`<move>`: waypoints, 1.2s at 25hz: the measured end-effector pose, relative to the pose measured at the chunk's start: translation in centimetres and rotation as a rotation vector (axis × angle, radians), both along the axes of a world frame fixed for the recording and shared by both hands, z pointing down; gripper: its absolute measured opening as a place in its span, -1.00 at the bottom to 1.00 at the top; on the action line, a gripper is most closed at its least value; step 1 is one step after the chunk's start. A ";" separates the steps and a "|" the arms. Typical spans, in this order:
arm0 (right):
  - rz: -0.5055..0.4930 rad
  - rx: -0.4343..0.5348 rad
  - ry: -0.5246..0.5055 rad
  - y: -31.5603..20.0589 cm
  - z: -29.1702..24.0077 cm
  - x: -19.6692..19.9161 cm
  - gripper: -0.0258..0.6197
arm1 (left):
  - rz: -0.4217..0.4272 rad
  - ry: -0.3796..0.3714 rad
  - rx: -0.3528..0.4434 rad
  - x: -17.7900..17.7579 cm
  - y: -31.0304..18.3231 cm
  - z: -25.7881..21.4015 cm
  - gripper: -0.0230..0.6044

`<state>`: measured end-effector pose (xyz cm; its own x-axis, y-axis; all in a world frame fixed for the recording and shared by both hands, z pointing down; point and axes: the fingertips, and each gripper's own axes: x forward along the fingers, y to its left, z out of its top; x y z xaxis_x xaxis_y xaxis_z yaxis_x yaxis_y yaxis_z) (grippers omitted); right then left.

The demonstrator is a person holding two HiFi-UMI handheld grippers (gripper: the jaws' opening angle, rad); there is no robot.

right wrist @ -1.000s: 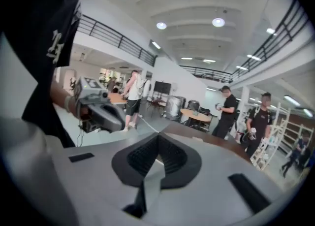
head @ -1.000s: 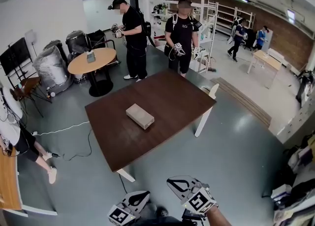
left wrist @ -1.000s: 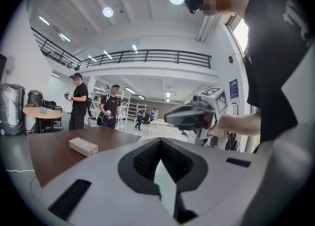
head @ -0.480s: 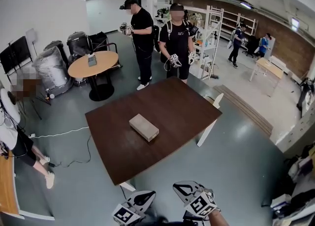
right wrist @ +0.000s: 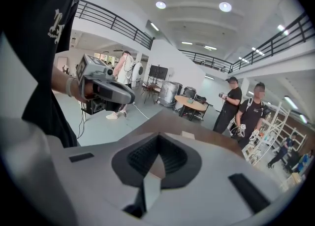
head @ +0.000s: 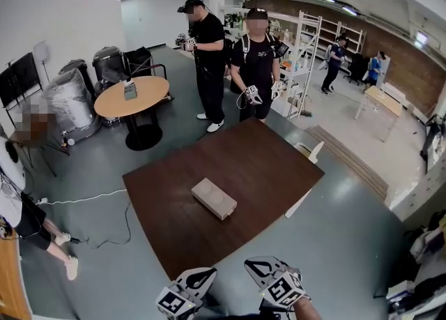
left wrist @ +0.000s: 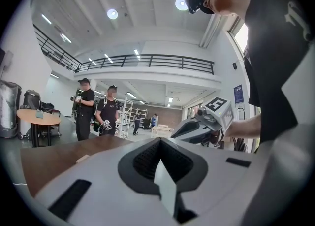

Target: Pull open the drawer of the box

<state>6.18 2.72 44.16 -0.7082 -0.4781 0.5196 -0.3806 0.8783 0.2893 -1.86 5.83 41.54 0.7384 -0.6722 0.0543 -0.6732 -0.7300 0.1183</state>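
Observation:
A small tan box [head: 214,199] lies flat near the middle of the dark brown table [head: 265,165], well ahead of both grippers. The left gripper [head: 207,275] and right gripper [head: 249,264] hang close to my body at the bottom of the head view, short of the table's near corner. Each one's jaws are together with nothing between them. In the left gripper view the box [left wrist: 82,158] shows as a pale sliver on the table, beyond the shut left gripper [left wrist: 160,163], and the right gripper [left wrist: 204,124] sits to the side. The right gripper view shows the box [right wrist: 188,134] past its own shut jaws.
Two people in black [head: 257,54] [head: 207,47] stand past the table's far edge, holding grippers. A round wooden table [head: 132,95] and wrapped equipment [head: 66,99] stand at the back left. A white chair [head: 311,151] is at the table's right side. A cable [head: 83,196] lies on the floor at left.
The table and box have slid lower and closer in the head view as I move toward them. Both grippers stay low by my body, jaws unchanged.

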 end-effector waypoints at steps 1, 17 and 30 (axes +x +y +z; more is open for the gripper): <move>0.004 -0.009 0.000 -0.6 0.1 -0.6 -0.96 | -0.002 0.004 -0.001 -0.8 -0.8 0.1 -0.91; 0.068 -0.016 0.006 -5.8 2.3 -5.5 -0.96 | -0.042 0.136 -0.079 -8.6 -6.0 2.3 -0.91; 0.165 -0.009 -0.027 -13.5 3.4 -3.6 -0.96 | -0.092 0.113 -0.079 -9.3 -8.1 2.0 -0.91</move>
<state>2.62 -10.75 47.57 -0.6339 -0.5844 0.5066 -0.5275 0.8057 0.2694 -11.12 -2.29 43.57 0.6787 -0.7338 0.0299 -0.7156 -0.6516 0.2516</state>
